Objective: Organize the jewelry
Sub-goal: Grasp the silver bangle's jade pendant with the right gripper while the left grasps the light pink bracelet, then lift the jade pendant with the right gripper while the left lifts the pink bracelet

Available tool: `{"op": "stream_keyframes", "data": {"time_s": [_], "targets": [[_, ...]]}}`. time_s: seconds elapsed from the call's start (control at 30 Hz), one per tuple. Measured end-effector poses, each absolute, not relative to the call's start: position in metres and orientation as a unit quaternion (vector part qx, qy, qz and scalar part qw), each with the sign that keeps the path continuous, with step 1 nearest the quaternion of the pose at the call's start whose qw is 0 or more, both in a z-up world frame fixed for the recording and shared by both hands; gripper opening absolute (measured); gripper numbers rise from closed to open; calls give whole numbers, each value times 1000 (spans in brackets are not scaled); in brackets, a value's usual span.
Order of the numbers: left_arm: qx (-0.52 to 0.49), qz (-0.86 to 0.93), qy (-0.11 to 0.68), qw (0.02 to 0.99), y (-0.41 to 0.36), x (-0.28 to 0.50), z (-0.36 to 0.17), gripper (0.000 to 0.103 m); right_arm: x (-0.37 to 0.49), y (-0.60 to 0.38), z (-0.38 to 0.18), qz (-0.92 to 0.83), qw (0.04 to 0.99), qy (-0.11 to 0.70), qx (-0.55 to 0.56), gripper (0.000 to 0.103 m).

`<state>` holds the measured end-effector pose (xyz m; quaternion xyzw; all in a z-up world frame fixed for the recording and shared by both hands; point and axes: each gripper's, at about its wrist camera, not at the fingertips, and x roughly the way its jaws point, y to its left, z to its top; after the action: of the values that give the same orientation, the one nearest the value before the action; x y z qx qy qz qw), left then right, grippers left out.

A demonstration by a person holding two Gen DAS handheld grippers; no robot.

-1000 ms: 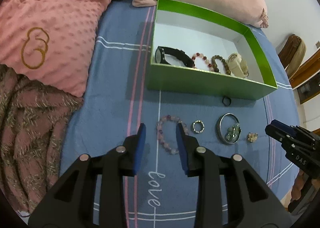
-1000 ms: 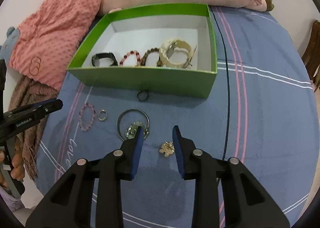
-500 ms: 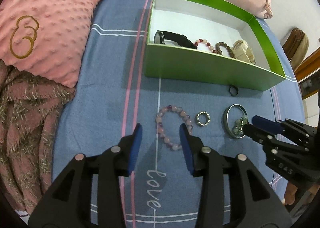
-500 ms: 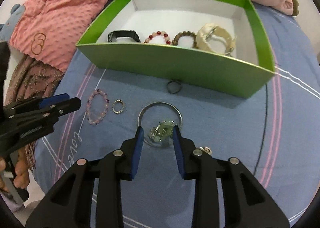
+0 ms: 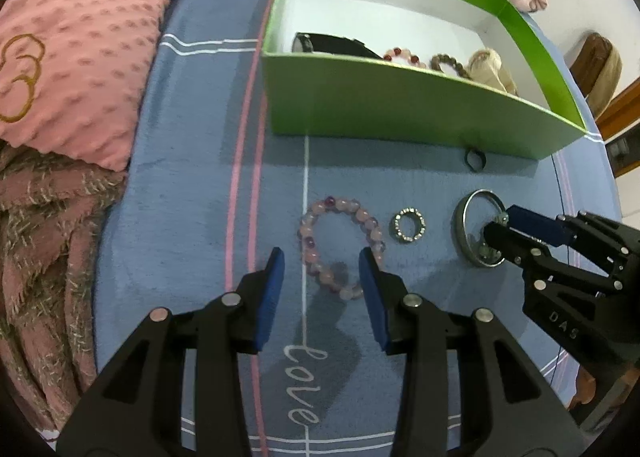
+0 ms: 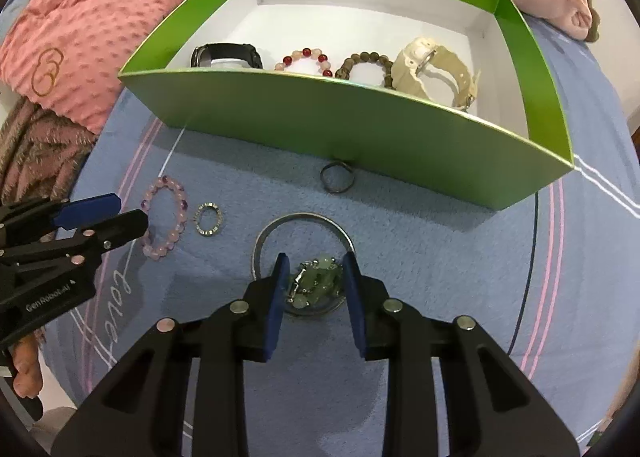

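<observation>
- Straddling the pink bracelet (image 5: 340, 247) on the blue cloth (image 5: 180, 217), left gripper (image 5: 322, 269) jaws wide apart, apparently not touching it.
- Right gripper (image 6: 314, 277) half open around the bangle's (image 6: 302, 225) green charm (image 6: 318, 281); contact unclear.
- Box (image 6: 360, 129) lies beyond.

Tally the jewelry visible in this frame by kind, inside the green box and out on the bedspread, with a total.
Watches: 2, black watch, cream watch
Bead bracelets: 3, red-and-pink, brown, pink
Bangles: 1, silver bangle with green charms
Rings: 2, sparkly ring, dark ring
Total: 8
</observation>
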<state>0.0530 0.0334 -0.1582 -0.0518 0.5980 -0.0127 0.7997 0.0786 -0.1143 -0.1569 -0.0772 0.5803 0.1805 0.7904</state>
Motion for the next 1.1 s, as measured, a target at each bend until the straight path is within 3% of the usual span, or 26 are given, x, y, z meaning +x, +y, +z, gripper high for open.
{"op": "stream_keyframes", "data": {"time_s": [0.27, 0.6, 1.1], "targets": [[-51, -11, 605, 794, 30, 56, -166, 39, 72, -101, -160, 170, 797, 568, -117, 30], [-68, -4, 604, 794, 39, 57, -170, 8, 69, -106, -163, 184, 793, 574, -87, 16], [-68, -15, 552, 831, 40, 42, -103, 8, 67, -151, -98, 194, 825, 530, -22, 15]]}}
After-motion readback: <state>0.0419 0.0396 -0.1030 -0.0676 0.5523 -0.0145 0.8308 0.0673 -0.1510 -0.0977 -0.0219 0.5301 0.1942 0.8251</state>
